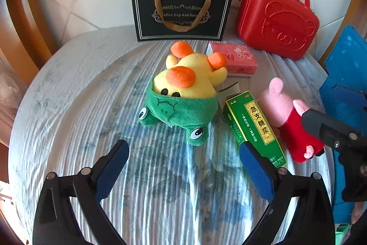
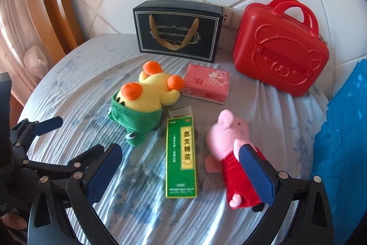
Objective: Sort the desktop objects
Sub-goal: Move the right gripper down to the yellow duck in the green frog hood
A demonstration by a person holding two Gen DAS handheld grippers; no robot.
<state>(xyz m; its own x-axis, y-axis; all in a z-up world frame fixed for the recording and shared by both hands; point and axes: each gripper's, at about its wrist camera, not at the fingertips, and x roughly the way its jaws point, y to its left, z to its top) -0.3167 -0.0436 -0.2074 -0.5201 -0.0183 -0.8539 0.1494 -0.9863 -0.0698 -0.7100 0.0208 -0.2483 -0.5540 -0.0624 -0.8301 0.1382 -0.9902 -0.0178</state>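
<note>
Grippers both spread wide, left gripper and right gripper, gripping nothing. Duck plush at 12 o'clock from left, green box dead ahead of right, pig plush touching right's 3 o'clock pad.

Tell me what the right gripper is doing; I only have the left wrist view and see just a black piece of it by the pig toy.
Observer: The right gripper is open and holds nothing. One finger overlaps the pig plush's red dress.
Operator: Is the green box's near end free? It's hidden here.
Observer: Yes. The green box lies flat with its whole outline showing, a narrow gap from the pig.
Operator: And the pink pack behind the duck?
Observer: The pink tissue pack lies flat; the duck plush's orange foot reaches its left edge.
</note>
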